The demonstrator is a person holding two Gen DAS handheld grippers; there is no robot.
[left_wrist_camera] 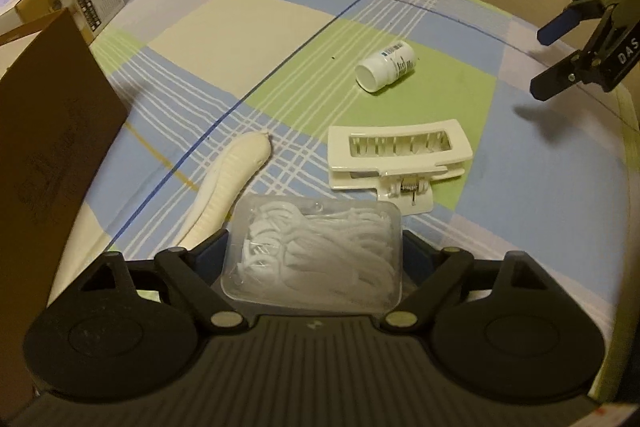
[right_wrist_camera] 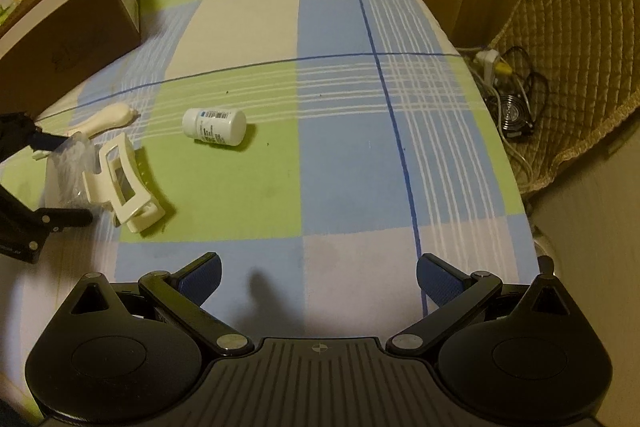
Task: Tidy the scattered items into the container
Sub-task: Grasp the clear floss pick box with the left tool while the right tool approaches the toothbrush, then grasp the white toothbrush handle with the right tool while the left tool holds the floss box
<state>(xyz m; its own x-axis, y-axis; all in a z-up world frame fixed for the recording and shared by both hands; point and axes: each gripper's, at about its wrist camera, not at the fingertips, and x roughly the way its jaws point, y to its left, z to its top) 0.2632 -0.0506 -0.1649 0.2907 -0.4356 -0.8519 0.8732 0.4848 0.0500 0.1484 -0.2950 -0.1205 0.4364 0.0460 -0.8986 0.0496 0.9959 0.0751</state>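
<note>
clear plastic floss-pick box [left_wrist_camera: 312, 251]: clamped between the left gripper [left_wrist_camera: 314, 247] pads, lifted beside the brown cardboard container [left_wrist_camera: 52, 147], probably bound there. right gripper [right_wrist_camera: 318, 277]: spread wide, empty. bottle [right_wrist_camera: 214, 126], hair clip [right_wrist_camera: 128, 183] lie loose on the checked cloth [right_wrist_camera: 336, 155].

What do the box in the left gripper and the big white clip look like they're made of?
The box held in the left gripper looks like thin clear plastic, slightly glossy: white pieces show through its lid. The clip looks like hard, smooth cream plastic with a metal spring at its hinge; I can't be sure of either.
</note>
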